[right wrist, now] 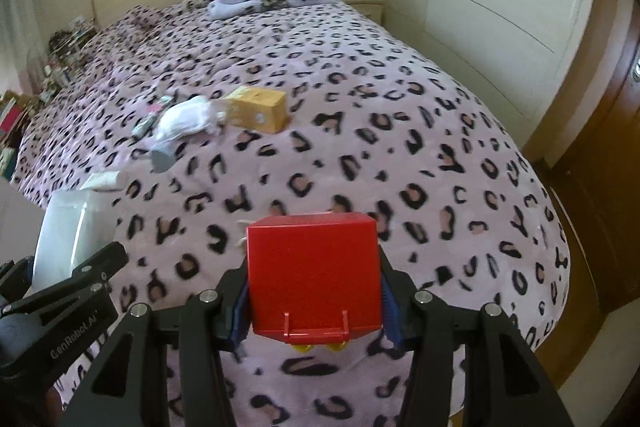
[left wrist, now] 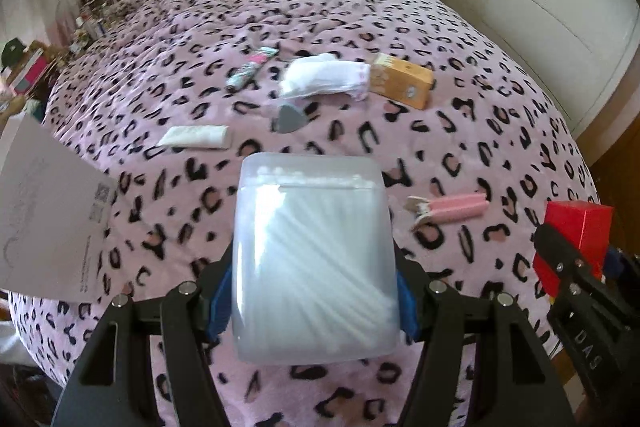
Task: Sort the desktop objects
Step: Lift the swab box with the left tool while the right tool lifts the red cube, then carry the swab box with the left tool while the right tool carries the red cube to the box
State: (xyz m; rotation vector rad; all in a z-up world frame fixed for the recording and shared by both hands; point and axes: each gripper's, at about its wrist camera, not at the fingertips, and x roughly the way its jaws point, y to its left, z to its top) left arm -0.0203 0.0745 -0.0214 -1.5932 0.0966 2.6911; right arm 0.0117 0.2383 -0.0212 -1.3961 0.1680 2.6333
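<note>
Above the leopard-print bedspread (left wrist: 440, 131), the left gripper (left wrist: 314, 301) pinches a frosted cotton-swab box (left wrist: 314, 259) by its smooth side walls: light, probably slippery plastic. Smaller, the red box (right wrist: 314, 271) sits clamped in the right gripper (right wrist: 314, 307); rigid, flat-sided, likely easy.

Pink leopard-spotted blanket (left wrist: 440, 155) noted. Frosted white box (left wrist: 314, 259), red box (right wrist: 314, 271), orange carton (left wrist: 401, 80), pink clip (left wrist: 452, 207), blue finger pads (left wrist: 219, 301) recorded.
</note>
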